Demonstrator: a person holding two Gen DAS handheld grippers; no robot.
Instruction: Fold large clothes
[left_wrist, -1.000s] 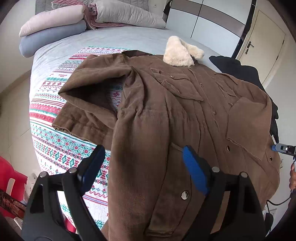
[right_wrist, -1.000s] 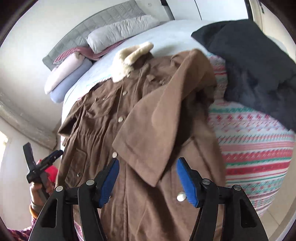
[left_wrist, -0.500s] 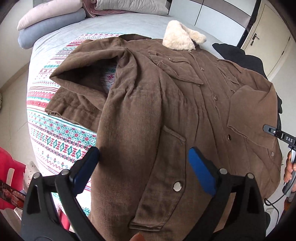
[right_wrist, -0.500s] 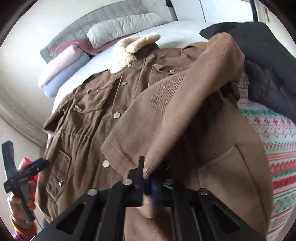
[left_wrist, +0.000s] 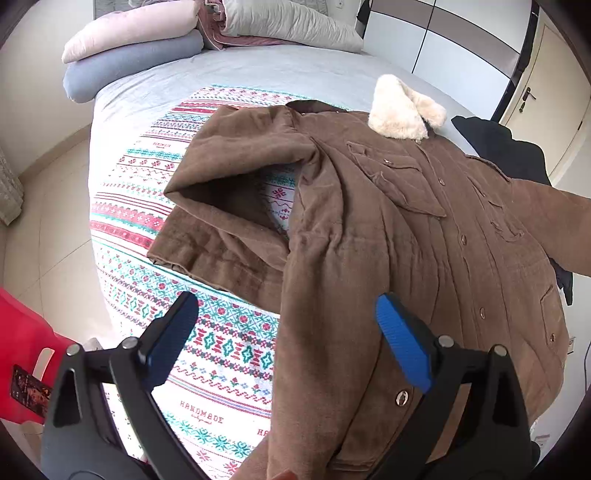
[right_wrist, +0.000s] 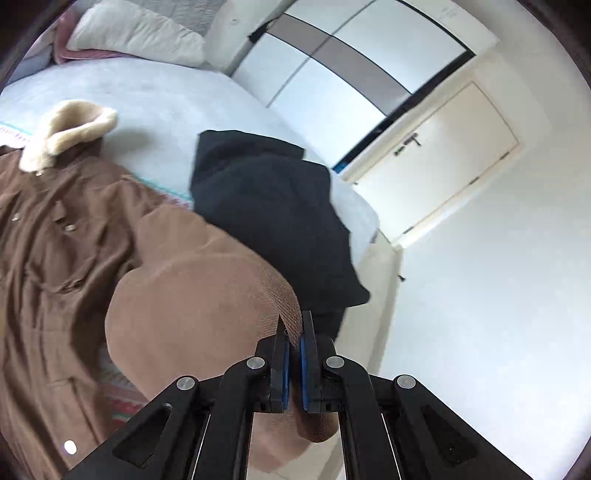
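Brown coat (left_wrist: 388, 229) is laid flat, not yet folded. One sleeve (right_wrist: 207, 295) is clamped by the right gripper (right_wrist: 293, 369); the left gripper (left_wrist: 288, 343) is held wide apart.

Left tongs (left_wrist: 284, 328) stand wide apart above the near hem of the brown coat (left_wrist: 388, 240), nothing between the pads; passage downward is unobstructed. To their left the patterned blanket (left_wrist: 147, 206) lies bare up to the folded sleeve (left_wrist: 221, 206), which rises as a hump. Beyond it the grey bed sheet (left_wrist: 258, 70) is open as far as the stacked pillows (left_wrist: 133, 48) at the headboard. Right tongs (right_wrist: 293, 354) are clamped on the other sleeve (right_wrist: 192, 295), which bulks up across their left side. The black garment (right_wrist: 266, 206) blocks the bed edge ahead; floor and wall to the right stand open
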